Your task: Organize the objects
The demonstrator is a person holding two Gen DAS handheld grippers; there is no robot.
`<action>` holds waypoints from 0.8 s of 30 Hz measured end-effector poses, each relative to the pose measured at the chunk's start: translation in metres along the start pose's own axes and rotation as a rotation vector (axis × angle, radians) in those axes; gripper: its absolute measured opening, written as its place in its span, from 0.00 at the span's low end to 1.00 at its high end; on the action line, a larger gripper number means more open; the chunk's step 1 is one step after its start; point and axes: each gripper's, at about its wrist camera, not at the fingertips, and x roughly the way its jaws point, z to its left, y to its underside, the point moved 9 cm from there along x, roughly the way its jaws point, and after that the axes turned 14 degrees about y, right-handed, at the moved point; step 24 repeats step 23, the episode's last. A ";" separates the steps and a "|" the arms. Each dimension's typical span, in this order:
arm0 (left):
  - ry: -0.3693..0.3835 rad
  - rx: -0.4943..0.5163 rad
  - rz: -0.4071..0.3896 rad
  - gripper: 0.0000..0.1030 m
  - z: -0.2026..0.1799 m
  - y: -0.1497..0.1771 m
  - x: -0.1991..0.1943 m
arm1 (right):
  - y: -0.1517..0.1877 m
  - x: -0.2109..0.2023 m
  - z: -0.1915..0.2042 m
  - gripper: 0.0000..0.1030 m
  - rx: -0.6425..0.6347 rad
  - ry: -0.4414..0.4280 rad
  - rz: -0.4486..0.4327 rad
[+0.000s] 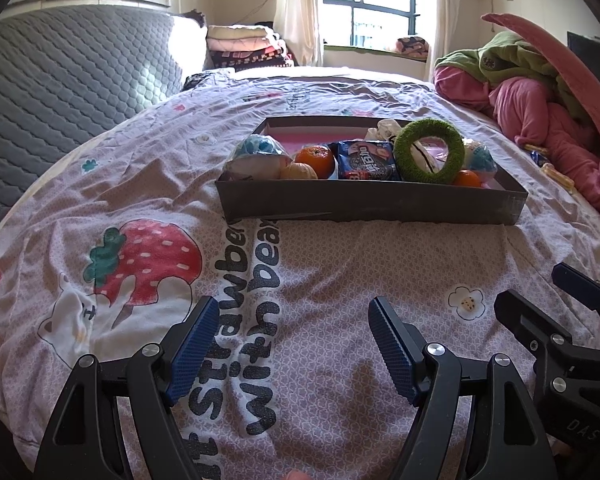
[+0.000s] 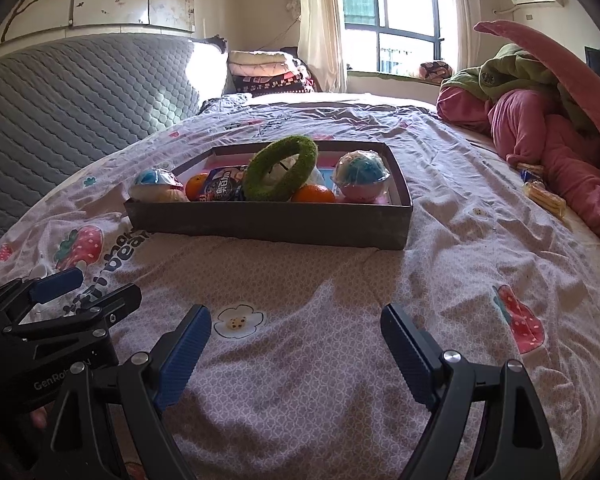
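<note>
Bed sheet point(image 1: 340, 264): we see pinkish patterned cloth with strawberries and a bear; print reads "strawbe…" and "with bear", cut off by the box.
Box point(image 1: 372, 204): dark shallow tray, resting on the sheet ahead of both grippers, well apart from them.
Pink bedding point(image 1: 540, 120): heaped at the right, with a green garment on top.
Left gripper point(image 1: 292, 344): jaws spread wide, nothing between them; blue ribbed pads point(image 1: 192, 348) above bare sheet. We cannot tell whether they touch it.
Right gripper point(image 2: 296, 352): jaws likewise wide apart and empty, over the sheet near a printed flower. In the right wrist view we read "GenRob…" on the left gripper's body.
Green ring point(image 1: 430, 152): fuzzy, propped on edge inside the box, leaning on other items.
Snack packet point(image 1: 366, 162): blue, in the box just left of the ring; printed characters too small for us to read.
Wrapped balls point(image 2: 360, 176): one at each end of the box, blue and white under clear film.
Oranges point(image 1: 315, 160): in the box, between the left ball and the packet; another beside the ring.
</note>
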 end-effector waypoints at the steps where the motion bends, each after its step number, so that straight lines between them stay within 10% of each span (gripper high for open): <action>1: 0.000 -0.003 -0.002 0.76 0.000 0.000 0.000 | 0.000 0.000 0.000 0.84 0.001 0.001 0.001; 24: 0.022 0.024 0.006 0.76 -0.005 0.001 0.002 | 0.003 0.003 -0.001 0.84 0.002 0.015 0.016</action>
